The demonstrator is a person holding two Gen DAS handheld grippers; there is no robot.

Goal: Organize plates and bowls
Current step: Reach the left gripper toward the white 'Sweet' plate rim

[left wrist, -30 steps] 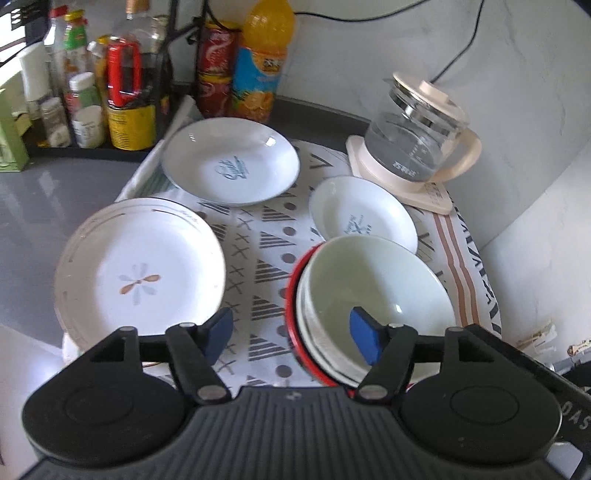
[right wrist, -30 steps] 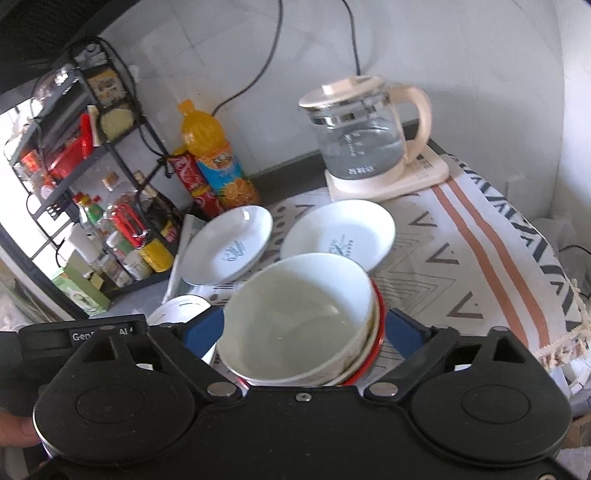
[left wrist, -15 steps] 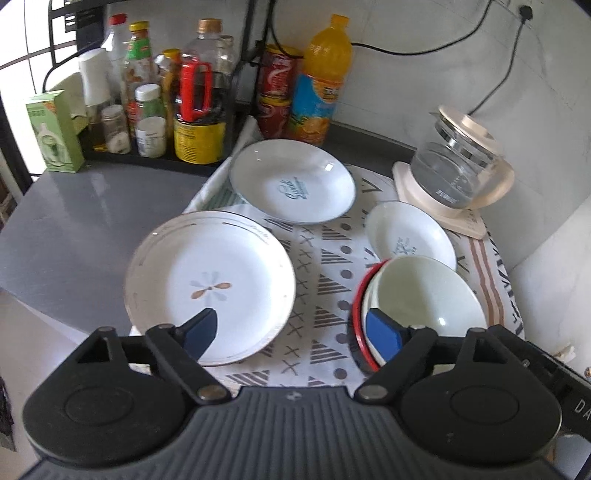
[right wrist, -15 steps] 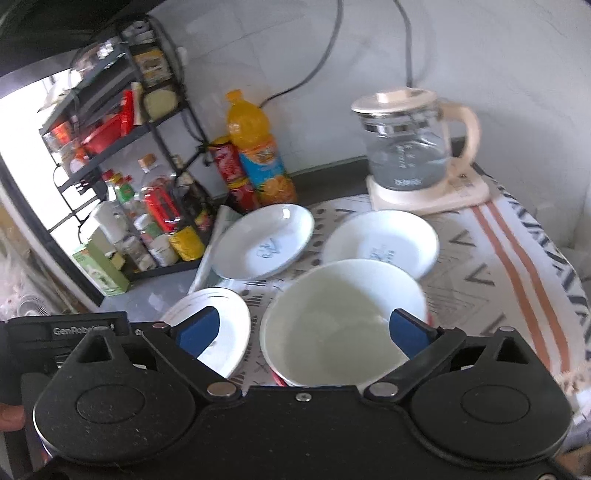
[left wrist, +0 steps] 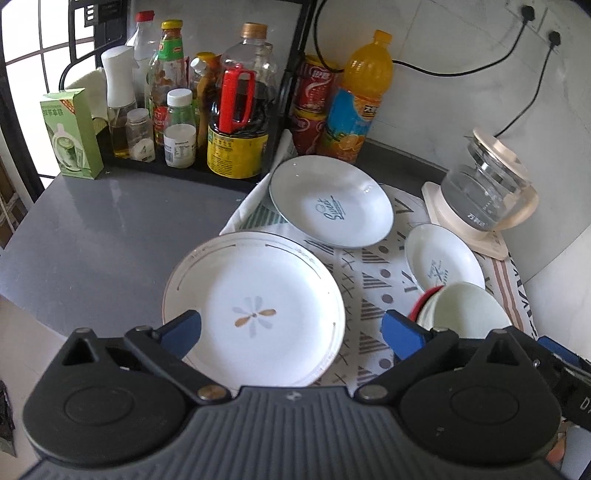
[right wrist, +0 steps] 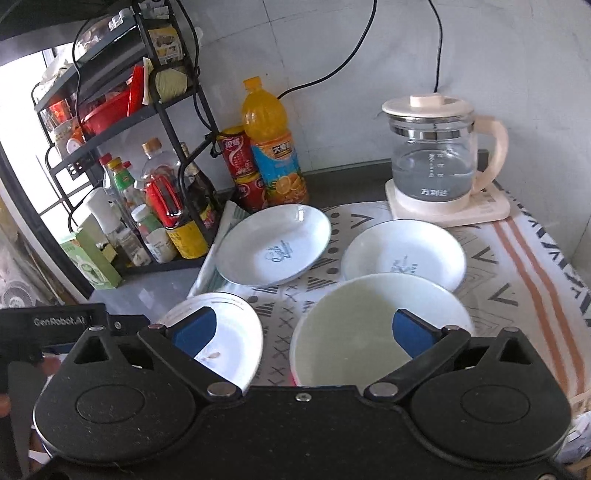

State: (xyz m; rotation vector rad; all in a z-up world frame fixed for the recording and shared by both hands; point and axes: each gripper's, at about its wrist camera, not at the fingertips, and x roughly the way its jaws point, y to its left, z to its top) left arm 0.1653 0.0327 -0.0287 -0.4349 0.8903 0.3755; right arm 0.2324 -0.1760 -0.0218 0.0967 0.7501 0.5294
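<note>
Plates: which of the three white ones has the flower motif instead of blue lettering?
The gold-trimmed plate, nearest the left tongs. The other two plates carry blue script.

three shallow white plates lie apart on the patterned cloth (left wrist: 373, 291): one with a flower motif (left wrist: 255, 310), one with blue script (left wrist: 332, 205), one smaller with a blue mark (left wrist: 441, 260). one stack of bowls (left wrist: 465, 308) stands at the right; its top bowl is pale, and at least one white and one red rim show beneath, the full number not countable. one glass kettle (right wrist: 434, 155) sits on one cream base (right wrist: 448, 206). one orange drink bottle (left wrist: 356, 99) and two red cans (left wrist: 316, 103), one atop the other, stand at the wall. one green carton (left wrist: 72, 134) is on the tabletop (left wrist: 103, 236). two wall plugs (left wrist: 541, 24) show. the rack's bottles (left wrist: 177, 96) overlap too much to count.
</note>
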